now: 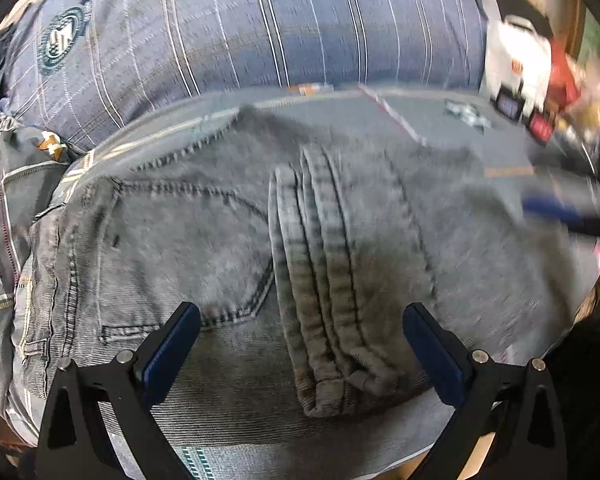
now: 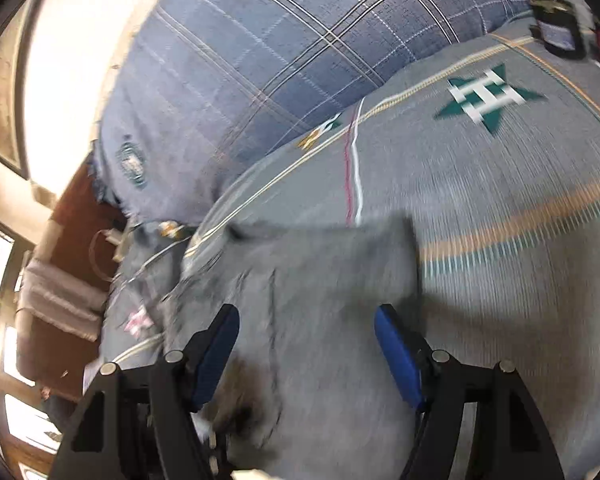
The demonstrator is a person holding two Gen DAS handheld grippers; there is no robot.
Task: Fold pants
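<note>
since the jeans (image 1: 228, 240) already lie in a folded bundle near the head edge of the bed (image 2: 500, 208), just below the plaid pillow (image 1: 260, 24), i judge most of the folding done; perhaps one more fold or a smoothing is left. my left gripper (image 1: 300, 340) hovers spread over the hems, pinching nothing. my right gripper (image 2: 306, 340) is spread too, holding nothing.
</note>
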